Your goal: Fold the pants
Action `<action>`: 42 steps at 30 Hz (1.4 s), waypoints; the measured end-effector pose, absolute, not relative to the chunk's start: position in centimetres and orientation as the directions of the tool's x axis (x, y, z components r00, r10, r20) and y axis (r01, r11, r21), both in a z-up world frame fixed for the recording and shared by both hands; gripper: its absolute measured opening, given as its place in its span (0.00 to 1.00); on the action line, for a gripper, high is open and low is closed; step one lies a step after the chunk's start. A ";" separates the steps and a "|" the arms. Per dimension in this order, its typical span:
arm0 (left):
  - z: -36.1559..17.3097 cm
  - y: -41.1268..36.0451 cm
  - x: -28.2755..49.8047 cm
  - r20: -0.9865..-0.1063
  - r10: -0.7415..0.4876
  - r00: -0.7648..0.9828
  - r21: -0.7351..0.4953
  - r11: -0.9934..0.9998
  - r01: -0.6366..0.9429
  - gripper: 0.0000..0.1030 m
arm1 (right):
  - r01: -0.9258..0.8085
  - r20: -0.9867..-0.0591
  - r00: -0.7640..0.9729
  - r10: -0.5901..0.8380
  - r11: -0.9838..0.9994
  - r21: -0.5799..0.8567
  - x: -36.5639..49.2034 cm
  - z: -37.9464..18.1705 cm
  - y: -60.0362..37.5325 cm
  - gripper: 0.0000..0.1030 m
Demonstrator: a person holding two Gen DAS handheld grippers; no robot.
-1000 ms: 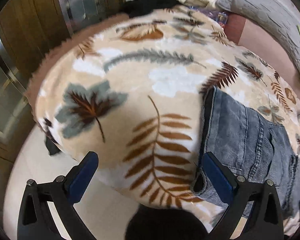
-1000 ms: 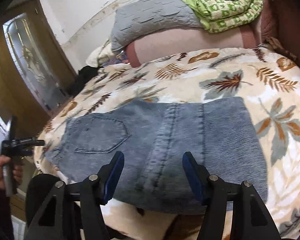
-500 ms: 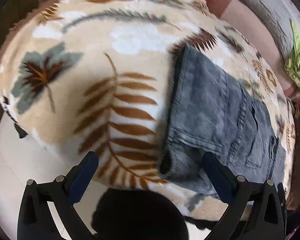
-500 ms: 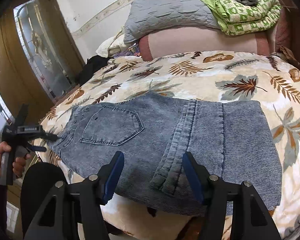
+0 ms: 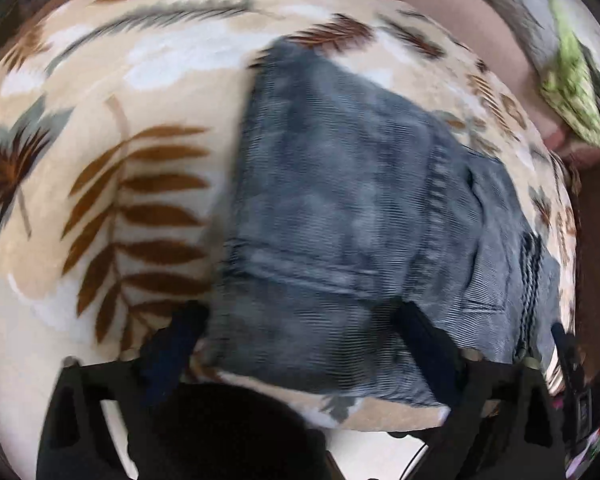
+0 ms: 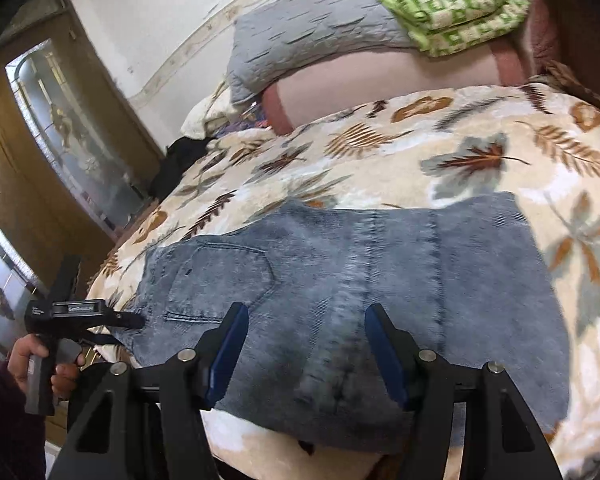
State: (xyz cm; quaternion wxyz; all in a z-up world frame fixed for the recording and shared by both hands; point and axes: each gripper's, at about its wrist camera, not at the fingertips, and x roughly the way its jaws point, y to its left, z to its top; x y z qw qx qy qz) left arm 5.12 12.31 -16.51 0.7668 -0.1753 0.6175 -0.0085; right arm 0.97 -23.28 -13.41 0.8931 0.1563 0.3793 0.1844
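A home bedroom — a bed under a leaf-print blanket (image 6: 440, 152), pillows (image 6: 300, 44) stacked behind, wooden glass-panelled door (image 6: 72, 136).

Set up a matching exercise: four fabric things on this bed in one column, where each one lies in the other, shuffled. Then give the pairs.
Things
1. faded blue denim pants
2. grey quilted pillow
3. green and white checked blanket
4. leaf-print beige fleece bedspread

Places
A. bunched on top of the pillow
B. covering the mattress
C. folded flat near the front edge of the bed
D. against the wall at the head of the bed

Pairs: 1-C, 2-D, 3-A, 4-B
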 end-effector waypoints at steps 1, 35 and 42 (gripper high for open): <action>-16.5 11.9 5.3 -0.945 -0.225 0.239 -0.274 0.942 -0.193 0.85 | -0.237 -0.621 0.636 0.458 0.882 0.408 1.4 -13.3 -22.5 0.52; -0.8 -5.0 3.3 -0.802 -0.291 0.522 -0.136 0.939 0.315 0.26 | 0.105 -0.437 0.859 0.266 0.745 0.659 0.1 -11.0 -39.2 0.34; -2.3 -18.7 4.5 -0.821 -0.384 0.423 -0.135 0.850 0.510 0.24 | 0.235 -0.407 0.892 0.196 0.569 0.788 -2.2 -13.3 -47.0 0.33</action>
